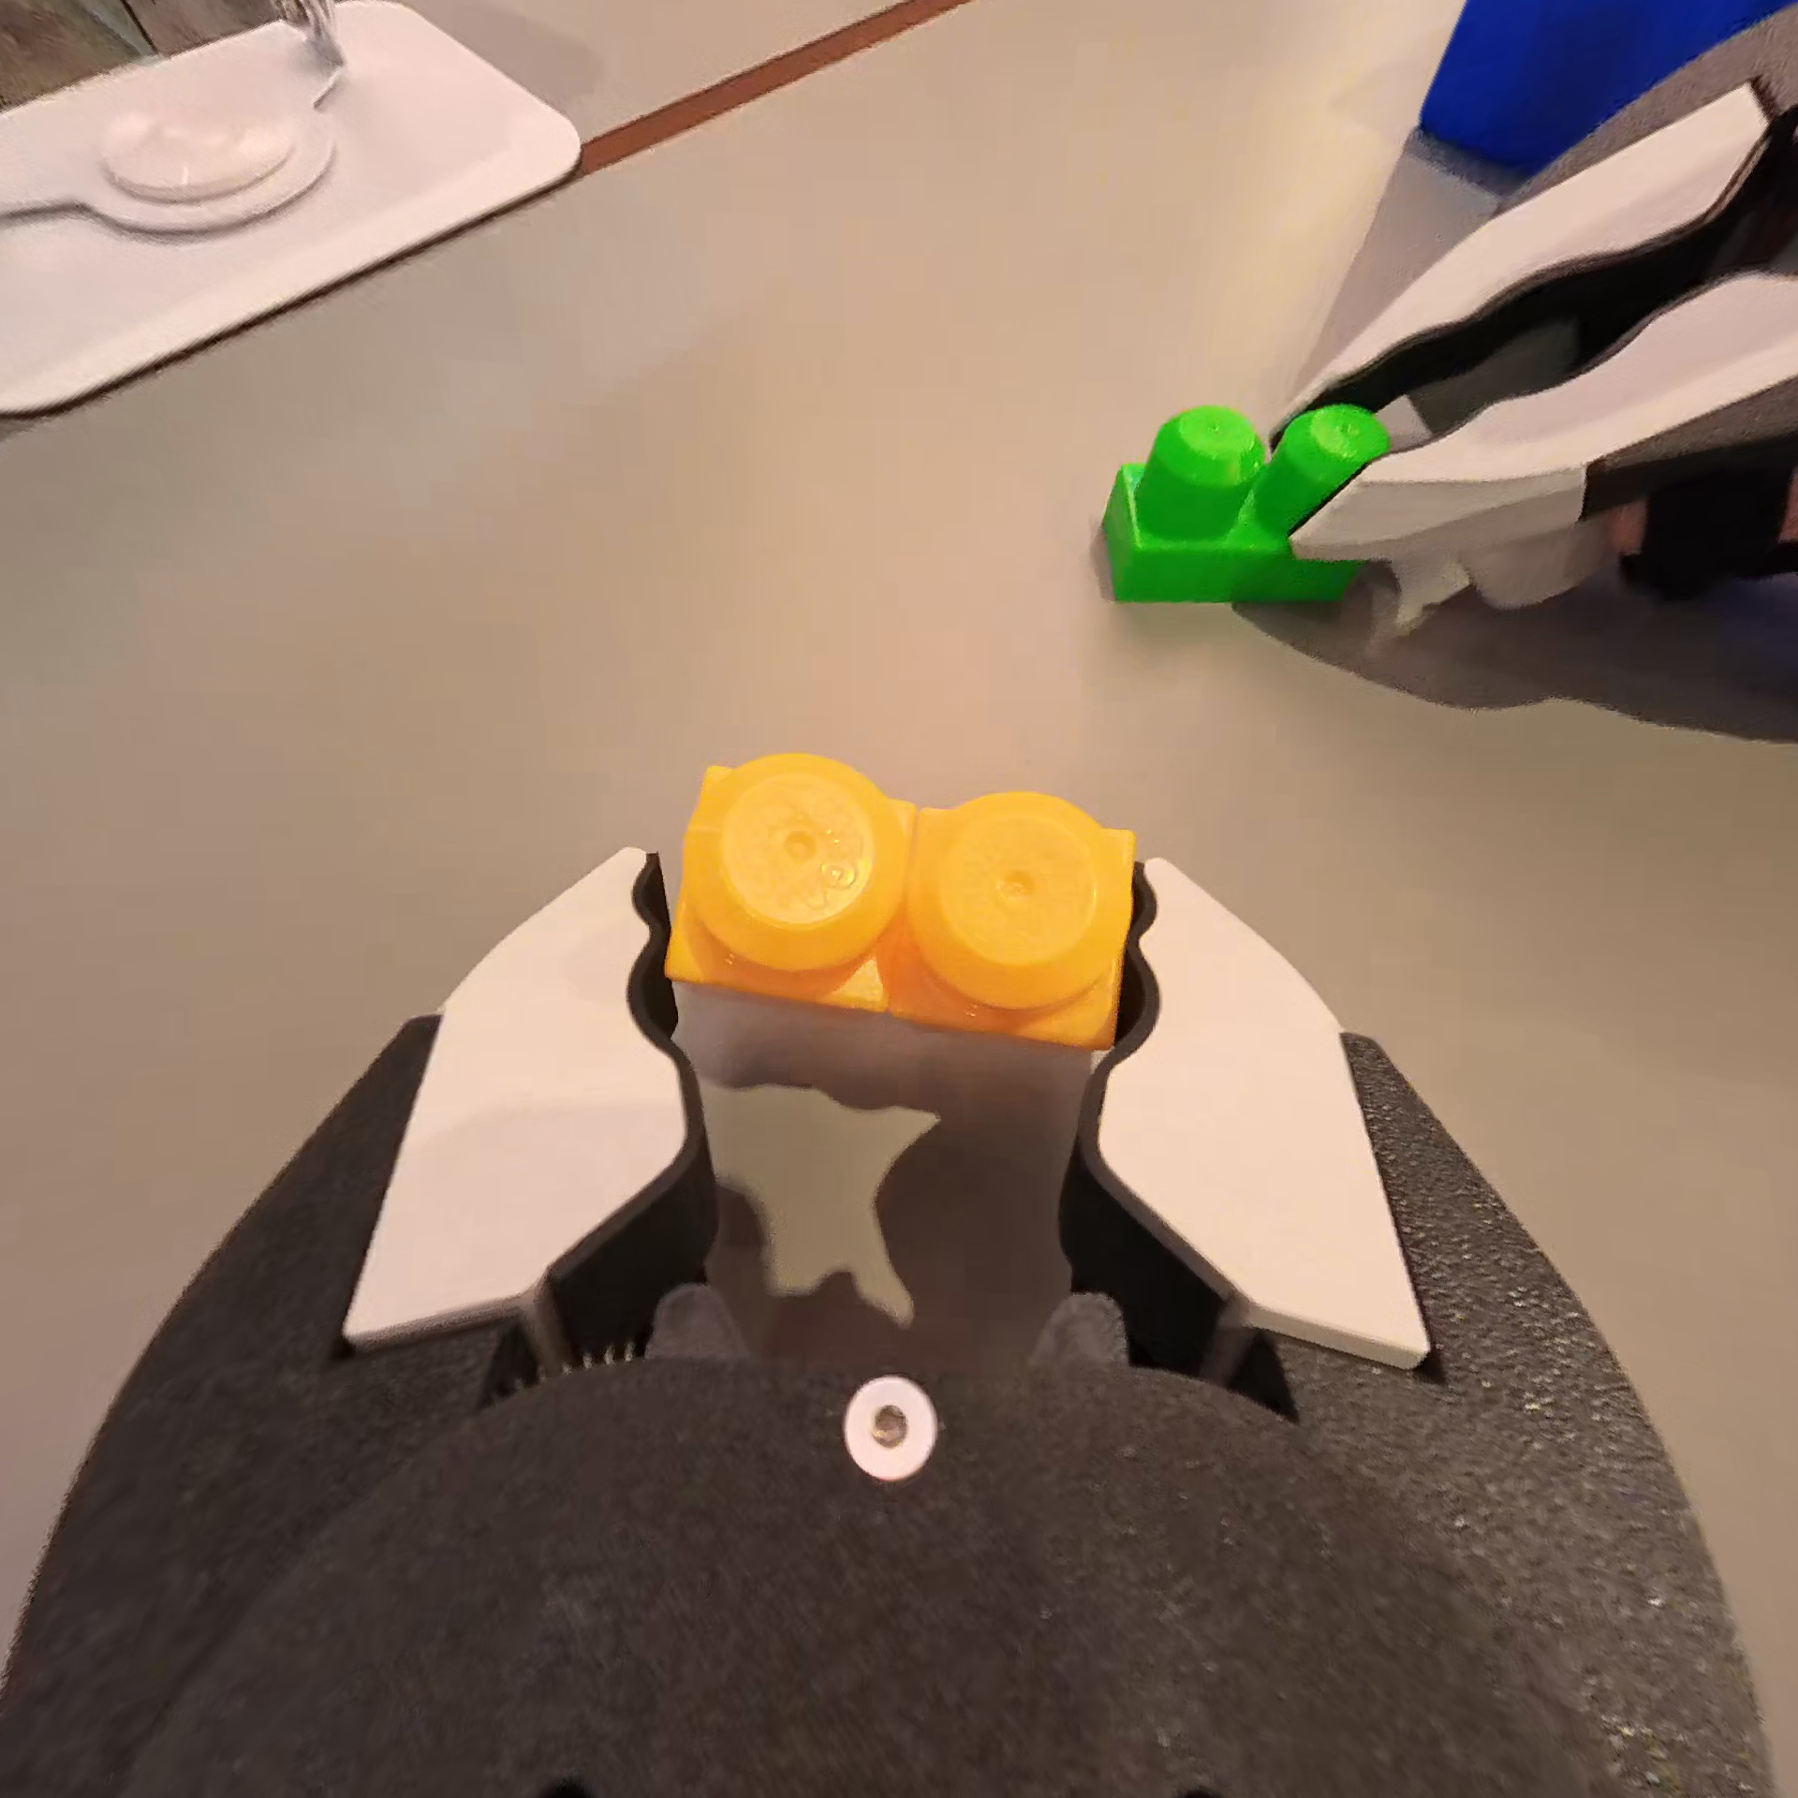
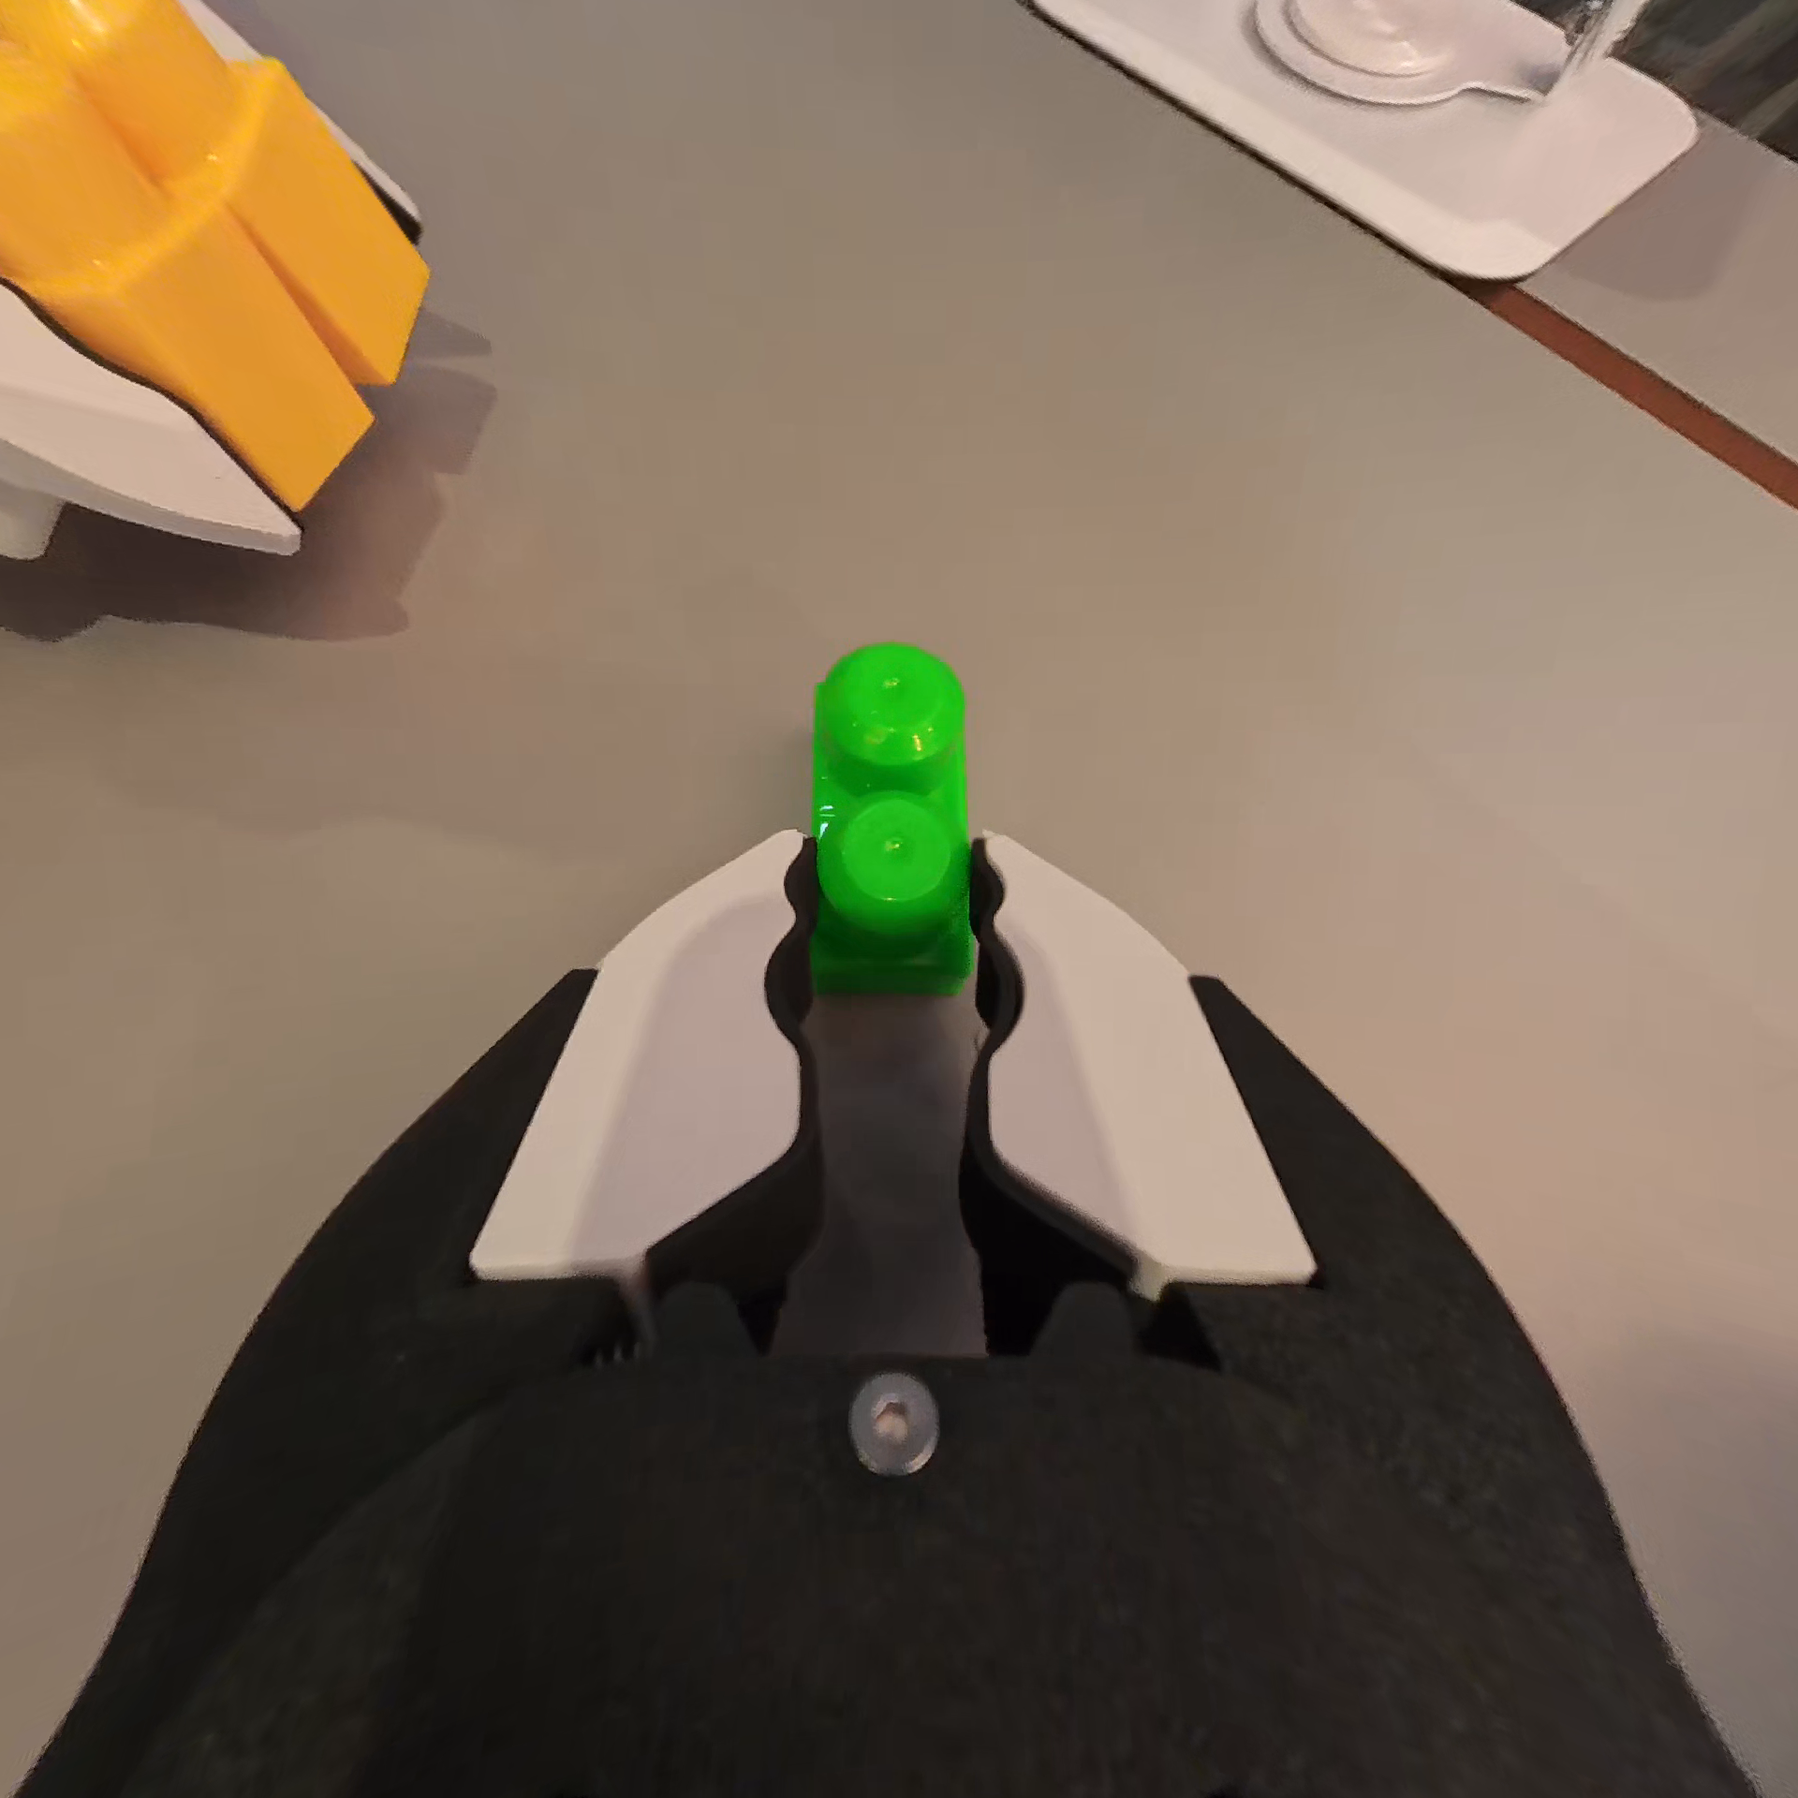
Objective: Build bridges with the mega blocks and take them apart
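A pair of yellow-orange plastic mega blocks, each with one round stud and set side by side, sat clamped between the white fingers of the left gripper, one finger pressed against each outer side of the pair; in the right wrist view the pair appeared tilted and raised off the grey tabletop, casting a shadow below. Well apart from it, a bright green plastic two-stud mega block rested on the tabletop, its nearer stud end caught between the closed-in fingers of the right gripper, its far stud projecting beyond the fingertips. At the table's far edge lay a white rounded-corner tray carrying a clear round lid-like disc, with a clear glass partly in view beside it. A blue object, blurred, stood behind the right gripper.
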Available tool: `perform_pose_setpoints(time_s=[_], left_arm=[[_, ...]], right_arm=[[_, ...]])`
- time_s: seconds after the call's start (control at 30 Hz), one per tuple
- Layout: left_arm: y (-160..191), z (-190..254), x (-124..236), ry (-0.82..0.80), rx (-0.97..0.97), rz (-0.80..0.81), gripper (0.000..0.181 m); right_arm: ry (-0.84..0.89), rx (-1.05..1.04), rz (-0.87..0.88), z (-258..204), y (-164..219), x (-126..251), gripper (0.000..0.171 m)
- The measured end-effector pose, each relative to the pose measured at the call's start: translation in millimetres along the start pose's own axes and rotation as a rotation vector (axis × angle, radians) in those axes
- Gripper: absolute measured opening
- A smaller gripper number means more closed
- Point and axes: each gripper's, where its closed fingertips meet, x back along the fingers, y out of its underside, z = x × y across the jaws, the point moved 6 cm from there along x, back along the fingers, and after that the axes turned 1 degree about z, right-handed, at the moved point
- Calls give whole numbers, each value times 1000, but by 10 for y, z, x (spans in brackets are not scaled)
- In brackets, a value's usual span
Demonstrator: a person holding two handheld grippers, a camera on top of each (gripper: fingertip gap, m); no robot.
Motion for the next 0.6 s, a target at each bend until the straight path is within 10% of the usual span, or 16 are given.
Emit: perform_pose_setpoints(time_s=[0.03, 0.33, 0.6], left_arm=[[-31, -10, -17, 8, -2, 8, 89], [-55, -41, -107, -60, -141, -22, 89], [-4, -23, -127, -81, -169, -49, 89]], right_arm=[[16, 3, 3, 9, -7, -5, 29], [-146, -288, 346, -400, -730, 289, 29], [-77, -205, 238, -1027, -1087, -158, 29]])
